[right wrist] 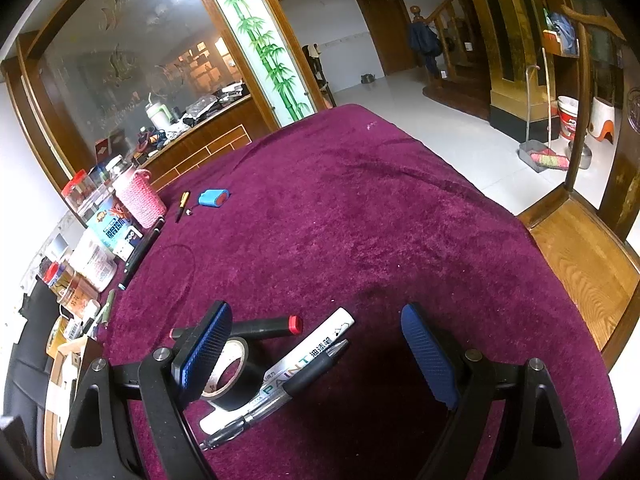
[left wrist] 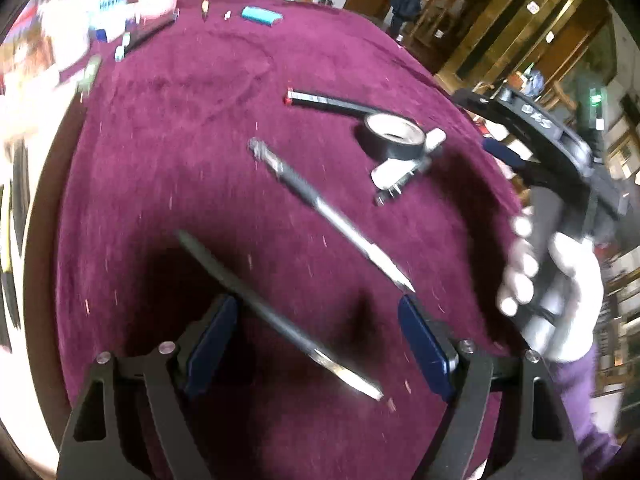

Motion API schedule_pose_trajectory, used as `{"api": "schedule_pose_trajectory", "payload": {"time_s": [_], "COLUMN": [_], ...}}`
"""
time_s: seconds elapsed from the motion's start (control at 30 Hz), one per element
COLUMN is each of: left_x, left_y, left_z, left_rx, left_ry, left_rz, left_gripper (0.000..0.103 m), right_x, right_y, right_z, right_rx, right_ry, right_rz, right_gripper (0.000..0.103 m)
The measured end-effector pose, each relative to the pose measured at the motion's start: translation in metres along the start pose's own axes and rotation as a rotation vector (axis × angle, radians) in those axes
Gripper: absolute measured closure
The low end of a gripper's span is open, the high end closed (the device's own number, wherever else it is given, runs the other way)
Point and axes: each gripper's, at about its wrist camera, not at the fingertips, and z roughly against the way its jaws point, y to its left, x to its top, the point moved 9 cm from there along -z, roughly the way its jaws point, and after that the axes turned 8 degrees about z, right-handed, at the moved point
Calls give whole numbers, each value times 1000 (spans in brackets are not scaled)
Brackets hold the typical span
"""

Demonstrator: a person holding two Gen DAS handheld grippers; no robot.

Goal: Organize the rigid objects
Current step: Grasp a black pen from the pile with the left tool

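Observation:
My left gripper [left wrist: 318,346] is open low over the maroon cloth. A dark pen with a silver tip [left wrist: 280,316] lies slantwise between its fingers, untouched by the pads. A second silver-and-black pen [left wrist: 328,216] lies further out. Beyond it sit a black tape roll [left wrist: 394,136], a white paint marker [left wrist: 408,164] and a black marker with a red cap [left wrist: 332,102]. My right gripper [right wrist: 316,356] is open above the paint marker [right wrist: 304,360] and a black pen [right wrist: 288,392]. The tape roll [right wrist: 228,376] sits behind its left finger, and the red-capped marker [right wrist: 260,326] just past it.
A blue box [right wrist: 214,198] and a yellow-black pen [right wrist: 183,206] lie at the far left of the cloth. Jars, boxes and a pink knitted holder [right wrist: 138,198] crowd the left edge. A white-gloved hand [left wrist: 560,276] holds the right gripper's handle. A wooden chair [right wrist: 580,248] stands to the right.

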Motion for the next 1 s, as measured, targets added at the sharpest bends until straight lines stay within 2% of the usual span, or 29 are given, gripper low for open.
{"api": "schedule_pose_trajectory", "payload": {"time_s": [0.07, 0.13, 0.2, 0.27, 0.3, 0.4, 0.5, 0.53, 0.6, 0.67, 0.7, 0.73, 0.77, 0.8, 0.83, 0.93, 1.0], "left_x": [5, 0, -3, -5, -5, -2, 1, 2, 2, 4, 5, 5, 5, 5, 6, 2, -1], "left_y": [-3, -6, -2, 13, 20, 31, 28, 25, 13, 5, 3, 4, 6, 9, 15, 27, 31], "left_z": [-6, -8, -2, 9, 11, 12, 9, 7, 0, -2, -2, -2, -1, 2, 5, 16, 26], "left_rx": [57, 149, 182, 184, 186, 154, 169, 183, 194, 260, 264, 223, 168, 170, 169, 83, 51], "left_ry": [-33, -62, -82, -70, -58, -45, -56, -66, -86, -160, -178, -168, -153, -156, -153, -128, -140], "left_rz": [-42, -134, -191, -178, -168, -115, -98, -109, -155, -219, -236, -222, -194, -182, -167, -79, -60], "left_gripper": [24, 35, 64, 84, 88, 89, 87, 83, 57, 51, 55, 61, 76, 93, 94, 94, 94], "right_x": [1, 1, 2, 1, 1, 0, 1, 1, 1, 2, 2, 3, 4, 4, 4, 6, 9], "right_y": [1, 1, 2, 3, 4, 3, 3, 3, 4, 6, 7, 8, 9, 11, 13, 23, 36], "right_z": [0, 2, 2, 1, 1, 0, 0, 0, 0, 1, 1, 2, 3, 4, 4, 9, 19], "right_rx": [6, 7, 15, 15, 16, 9, 5, 5, 18, 20, 20, 20, 18, 20, 28, 58, 89], "right_ry": [-1, -7, -8, -5, -2, -2, -5, -5, -7, -17, -22, -29, -34, -41, -40, -65, -103], "right_rz": [2, 4, 1, 5, 8, 10, 9, 11, 13, 26, 33, 42, 50, 58, 63, 90, 128], "right_gripper": [14, 14, 14, 14, 14, 14, 14, 14, 14, 14, 14, 14, 14, 14, 14, 14, 14]}}
